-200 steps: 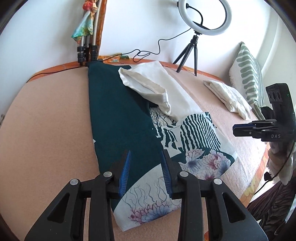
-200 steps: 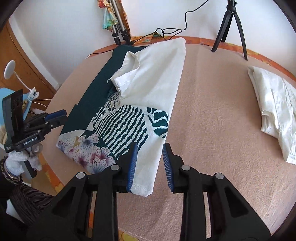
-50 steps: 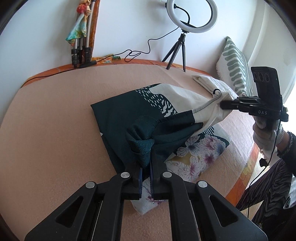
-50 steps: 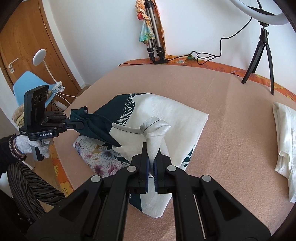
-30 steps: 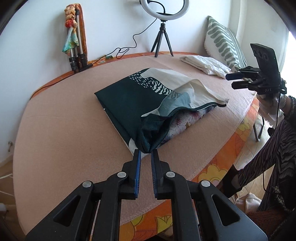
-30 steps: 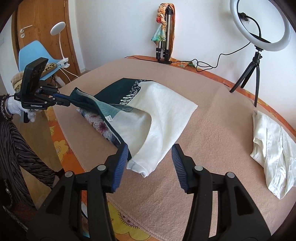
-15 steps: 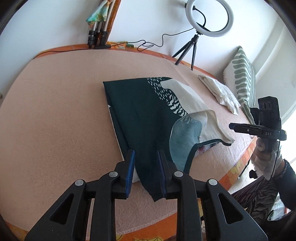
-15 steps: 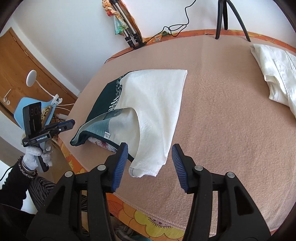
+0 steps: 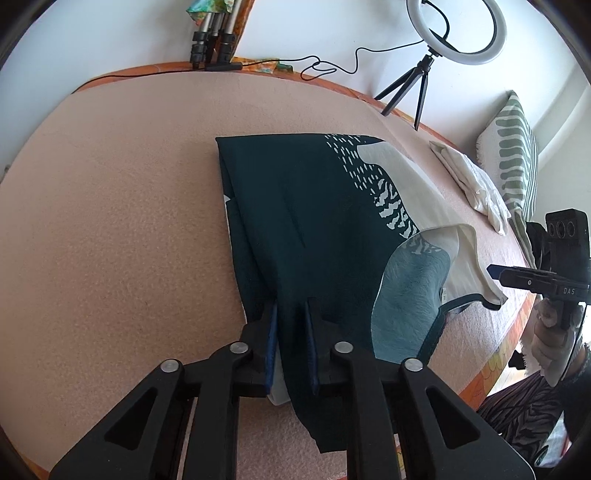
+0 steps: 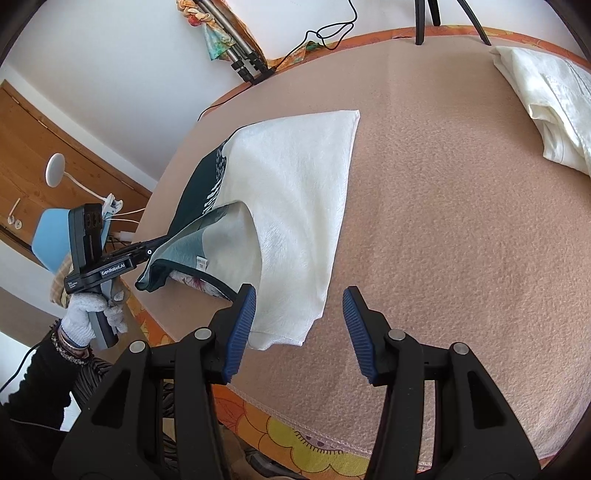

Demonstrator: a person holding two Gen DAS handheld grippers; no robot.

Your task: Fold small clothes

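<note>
A dark green and white patterned garment point(image 9: 303, 221) lies folded on the peach blanket point(image 9: 110, 221). My left gripper point(image 9: 291, 332) is at its near dark green edge with its jaws closing. The fabric fills the gap between the pads and hangs down below them. In the right wrist view the left gripper point(image 10: 147, 254) touches the raised teal flap of the garment point(image 10: 295, 184). My right gripper point(image 10: 299, 332) is open over the white corner, which lies by its left finger point(image 10: 240, 325) without being pinched. From the left wrist view the right gripper point(image 9: 495, 272) hovers just off that corner.
A folded white garment point(image 10: 546, 96) lies at the far right of the blanket, beside a striped pillow point(image 9: 517, 155). A ring light on a tripod point(image 9: 454, 33) and tripod legs point(image 9: 210, 40) stand at the back. The orange flowered edge point(image 10: 314, 443) is just below my right gripper.
The left gripper's jaws have narrowed around the dark green edge and it has come closer to the cloth. The right gripper has dipped slightly toward the white corner and stays open.
</note>
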